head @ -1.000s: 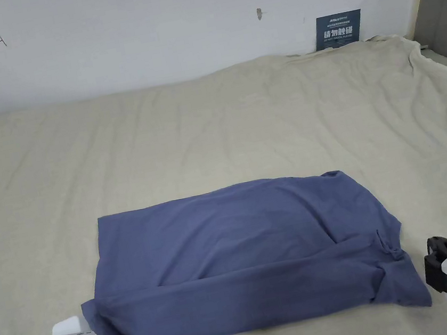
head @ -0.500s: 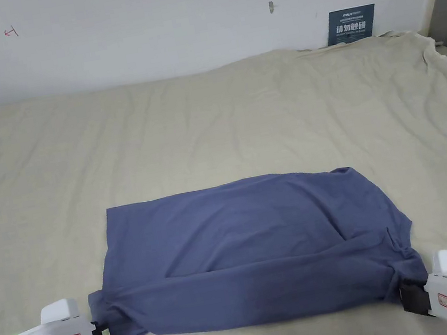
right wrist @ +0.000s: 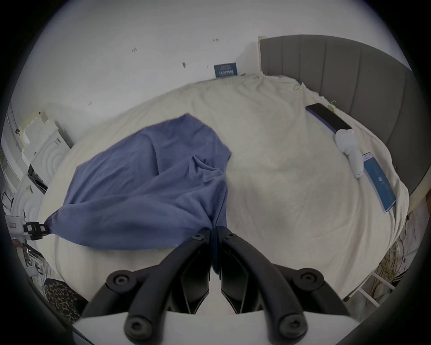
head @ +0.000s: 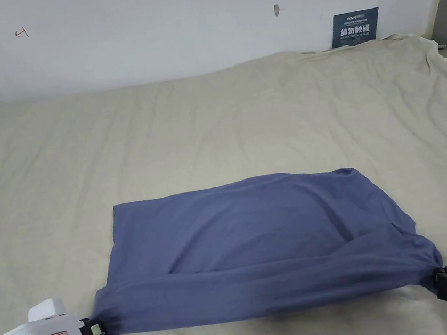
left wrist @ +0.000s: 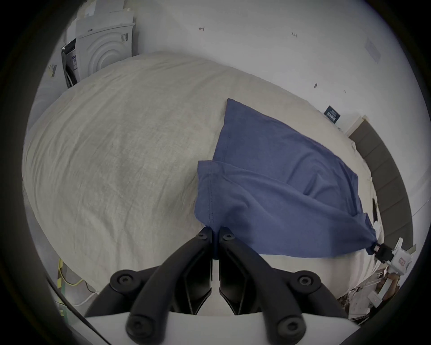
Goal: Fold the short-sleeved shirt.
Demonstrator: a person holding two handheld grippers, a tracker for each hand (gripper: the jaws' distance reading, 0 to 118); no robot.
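A blue short-sleeved shirt [head: 250,231] lies partly folded on the beige bed, its near edge pulled taut and raised between my two grippers. My left gripper [head: 98,329] is shut on the shirt's near left corner; in the left gripper view the black jaws [left wrist: 215,232] pinch the blue cloth [left wrist: 268,191]. At the near right corner, my right gripper [head: 440,279] is shut on the fabric, and its own view has cloth [right wrist: 144,186] bunched between the closed jaws [right wrist: 213,230]. The far part of the shirt rests flat.
The beige sheet [head: 209,124] covers a wide bed against a white wall. A grey headboard [right wrist: 349,77] stands at the right, with a dark phone [right wrist: 327,116], a white device [right wrist: 349,147] and a blue booklet [right wrist: 379,184] near it. White appliances [left wrist: 102,49] stand past the left side.
The right gripper came in and closed on the shirt's near right corner. Both grippers moved apart, stretching the near edge taut and lifting it off the bed.
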